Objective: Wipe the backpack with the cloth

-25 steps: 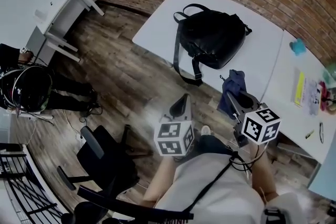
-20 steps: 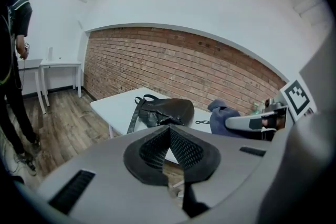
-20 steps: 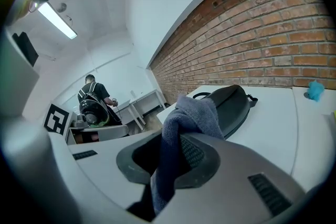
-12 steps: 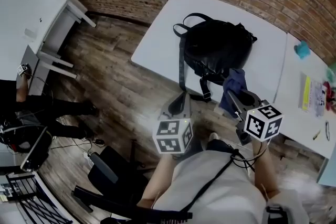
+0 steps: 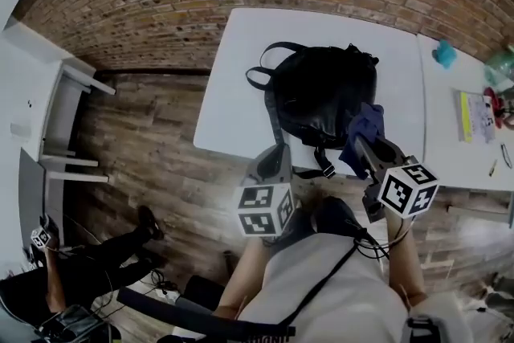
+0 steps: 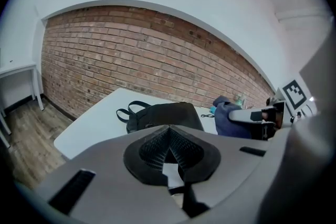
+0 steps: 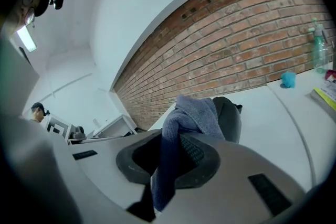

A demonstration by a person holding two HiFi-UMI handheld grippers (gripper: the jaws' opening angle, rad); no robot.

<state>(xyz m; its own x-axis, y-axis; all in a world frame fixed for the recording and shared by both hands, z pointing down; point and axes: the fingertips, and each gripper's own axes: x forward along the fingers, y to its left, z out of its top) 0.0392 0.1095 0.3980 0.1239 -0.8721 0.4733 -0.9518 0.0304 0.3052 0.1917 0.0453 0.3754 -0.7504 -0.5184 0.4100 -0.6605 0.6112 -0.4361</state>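
A white table [image 5: 233, 92] is spread beneath the black backpack [image 5: 321, 92], which is laid flat upon it. At the backpack's near right corner a bunched blue cloth [image 5: 365, 124] is clamped in the right gripper [image 5: 369, 147]. The left gripper [image 5: 279, 155] is held in front of the backpack, its jaws pressed together on nothing. The backpack is judged soft and likely to shift when wiped, so it is best steadied by its top handle or a strap. The cloth is judged limp and light.

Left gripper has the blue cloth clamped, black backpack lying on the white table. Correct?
No: the right gripper clamps the blue cloth, as the right gripper view shows; the left gripper is shut on nothing. The black backpack does lie on the white table.
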